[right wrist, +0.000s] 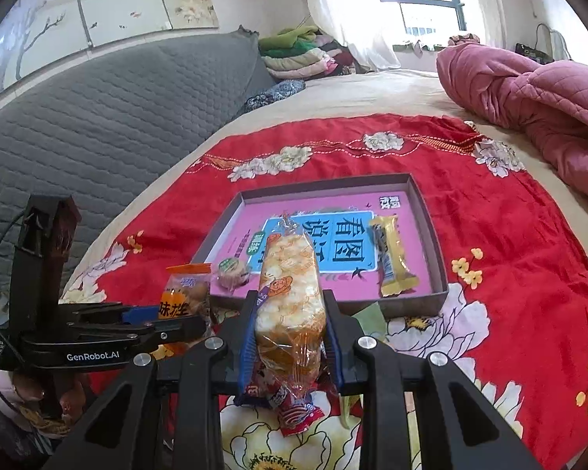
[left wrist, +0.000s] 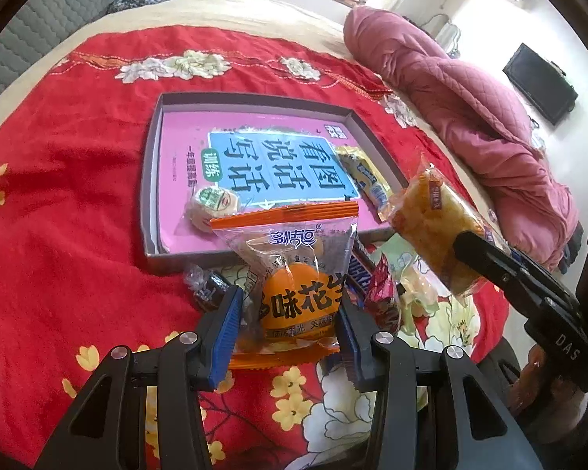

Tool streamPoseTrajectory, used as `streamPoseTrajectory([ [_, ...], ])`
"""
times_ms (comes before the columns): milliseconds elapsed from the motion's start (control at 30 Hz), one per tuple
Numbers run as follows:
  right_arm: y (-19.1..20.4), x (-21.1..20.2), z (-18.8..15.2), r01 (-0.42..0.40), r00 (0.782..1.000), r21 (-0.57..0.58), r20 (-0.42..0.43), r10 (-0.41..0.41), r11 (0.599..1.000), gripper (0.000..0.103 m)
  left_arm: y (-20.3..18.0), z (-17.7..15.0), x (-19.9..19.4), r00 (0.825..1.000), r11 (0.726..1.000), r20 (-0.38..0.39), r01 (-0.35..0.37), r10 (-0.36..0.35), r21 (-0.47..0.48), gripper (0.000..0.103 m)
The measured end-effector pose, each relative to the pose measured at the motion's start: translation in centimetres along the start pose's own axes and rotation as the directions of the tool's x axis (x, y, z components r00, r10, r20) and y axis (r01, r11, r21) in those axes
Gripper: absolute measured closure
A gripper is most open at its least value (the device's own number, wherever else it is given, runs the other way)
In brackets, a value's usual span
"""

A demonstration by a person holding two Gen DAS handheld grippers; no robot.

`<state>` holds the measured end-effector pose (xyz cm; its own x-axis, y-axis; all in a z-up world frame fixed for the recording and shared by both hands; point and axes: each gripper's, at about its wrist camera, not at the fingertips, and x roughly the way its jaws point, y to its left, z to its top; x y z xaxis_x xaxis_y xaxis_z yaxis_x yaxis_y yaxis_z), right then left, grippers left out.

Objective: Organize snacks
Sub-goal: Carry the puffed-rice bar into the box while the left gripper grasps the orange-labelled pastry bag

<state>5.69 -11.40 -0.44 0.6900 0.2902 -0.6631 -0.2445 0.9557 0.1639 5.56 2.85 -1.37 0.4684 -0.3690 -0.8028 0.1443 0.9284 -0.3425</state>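
Note:
My left gripper (left wrist: 290, 329) is shut on an orange peanut packet (left wrist: 294, 274), held just short of the shallow box (left wrist: 153, 180). My right gripper (right wrist: 290, 337) is shut on a clear rice cracker pack (right wrist: 290, 293), also held near the box's front edge (right wrist: 333, 301). The cracker pack also shows in the left wrist view (left wrist: 435, 227), and the peanut packet in the right wrist view (right wrist: 184, 297). Inside the box lie a small round pastry (left wrist: 211, 205) and a yellow wrapped bar (left wrist: 366, 178) on a pink printed bottom.
Loose snacks lie on the red flowered cloth (left wrist: 78, 196) in front of the box: a dark candy (left wrist: 209, 290), a chocolate bar (left wrist: 358, 274), a red wrapper (left wrist: 384, 293). A pink quilt (left wrist: 470, 109) is heaped at right. A grey headboard (right wrist: 98, 125) stands at left.

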Motion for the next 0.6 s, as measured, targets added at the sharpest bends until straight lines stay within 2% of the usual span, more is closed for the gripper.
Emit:
streamPoseTrajectory([
  [600,-2.6,0.2,1.4,0.053,0.997,0.077,0.056,-0.057,0.996,0.073,0.1,1.7,0.5,0.999,0.999,0.034,-0.013,0.015,-0.037,0.056],
])
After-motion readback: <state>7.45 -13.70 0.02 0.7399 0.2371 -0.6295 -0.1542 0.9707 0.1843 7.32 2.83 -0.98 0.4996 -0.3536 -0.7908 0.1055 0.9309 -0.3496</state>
